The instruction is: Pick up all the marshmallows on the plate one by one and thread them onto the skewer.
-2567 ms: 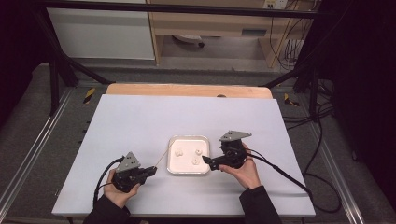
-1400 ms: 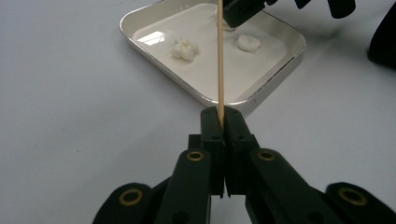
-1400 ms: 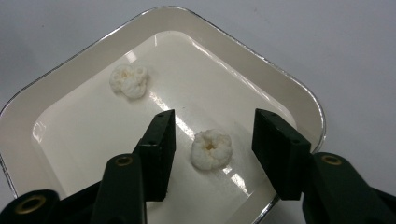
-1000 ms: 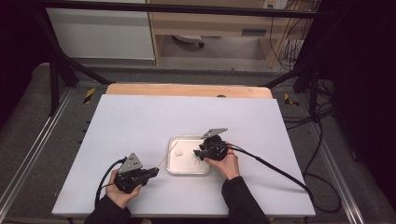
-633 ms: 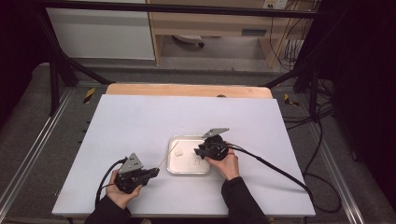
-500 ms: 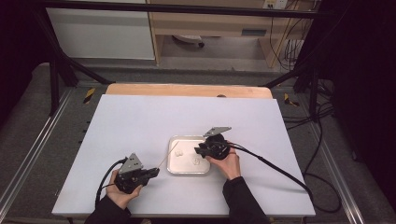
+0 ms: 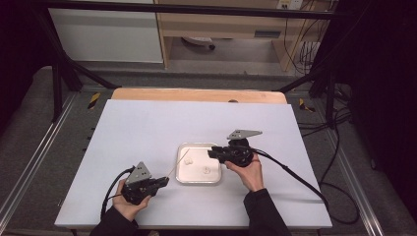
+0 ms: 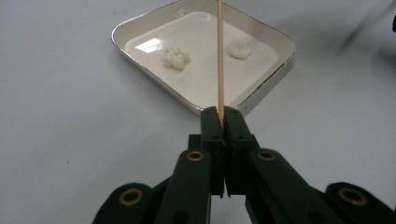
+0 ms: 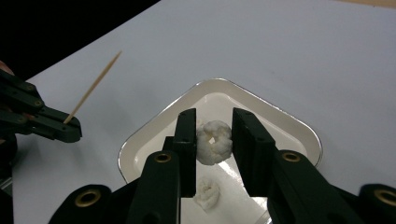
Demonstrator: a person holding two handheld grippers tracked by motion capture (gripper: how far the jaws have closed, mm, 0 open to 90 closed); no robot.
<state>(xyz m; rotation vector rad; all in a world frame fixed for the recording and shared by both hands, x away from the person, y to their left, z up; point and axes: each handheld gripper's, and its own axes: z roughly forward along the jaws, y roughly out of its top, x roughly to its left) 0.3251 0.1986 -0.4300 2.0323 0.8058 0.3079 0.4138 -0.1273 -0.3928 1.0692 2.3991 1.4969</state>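
A white square tray [image 7: 183, 178] sits at the table's near middle with two white puffy pieces [image 7: 206, 170] in it. My right gripper [image 7: 212, 153] hovers over the tray's right edge. Its jaws have just been closing, and they now pinch a third white puffy piece [image 9: 213, 141] held above the tray [image 9: 289, 126]. Another piece [image 9: 207, 193] lies below it. To the tray's left, my left gripper [image 7: 164, 181] rests near the table, shut on a thin wooden skewer [image 8: 219, 56] that points over the tray [image 8: 261, 88], between two pieces [image 8: 176, 58].
The white tabletop [image 7: 147, 128] spreads wide around the tray. A wooden strip [image 7: 196, 95] runs along its far edge. Cables [image 7: 295, 174] trail from the right gripper toward the table's right edge. My left gripper [image 9: 51, 126] and its skewer [image 9: 93, 88] appear in the right gripper view.
The right gripper went down into the tray, closed on a white piece and has risen with it, drifting slightly right. The left gripper and skewer have stayed still.
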